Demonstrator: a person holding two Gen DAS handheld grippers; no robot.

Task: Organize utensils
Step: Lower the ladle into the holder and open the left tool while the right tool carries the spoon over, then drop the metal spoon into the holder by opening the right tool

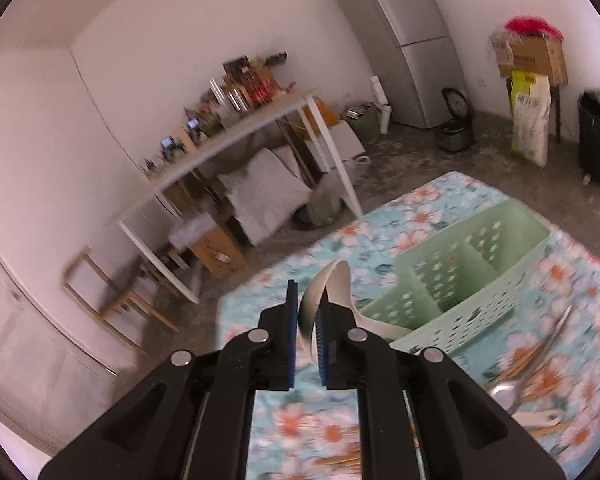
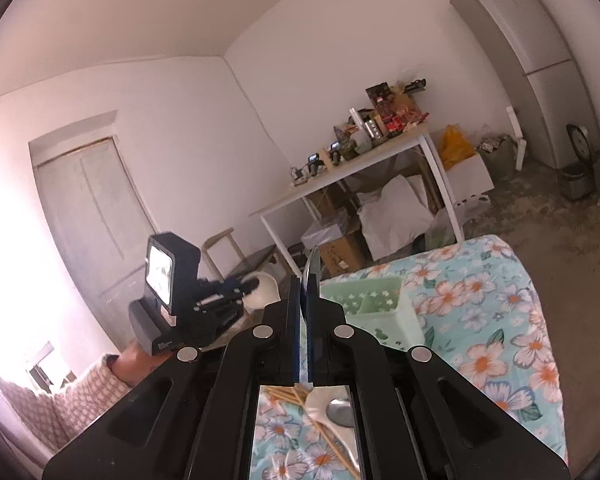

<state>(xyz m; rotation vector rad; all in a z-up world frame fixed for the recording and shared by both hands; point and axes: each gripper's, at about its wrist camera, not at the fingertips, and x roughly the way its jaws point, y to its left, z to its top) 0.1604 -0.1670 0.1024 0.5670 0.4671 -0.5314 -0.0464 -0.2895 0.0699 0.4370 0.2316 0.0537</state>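
I carry two utensils toward the green basket [image 1: 472, 280], which stands on the bench [image 1: 440, 200] with the flowered cloth. It has compartments, divided by inner walls.

In the left wrist view, the left gripper [image 1: 308, 320] has a white ceramic spoon [image 1: 324, 292] between its fingers. The gap between the pads is a little wider than the spoon, and the spoon hangs tilted, so I judge this hold as loose. A second white spoon [image 1: 376, 326] already lies in the near compartment of the basket.

In the right wrist view, the right gripper [image 2: 306, 304] has its fingers pressed together on a thin metal utensil [image 2: 313, 276]; I see it only from the edge, so I cannot tell whether it is a spoon or a knife.

To do this step well, I should bring the white spoon over the near compartment, beside the other white spoon, and lower it inside before I let it go. The metal utensil should go in another compartment.

More utensils wait on the near right of the cloth: a metal spoon [image 1: 536, 364] and wooden chopsticks [image 1: 540, 390].
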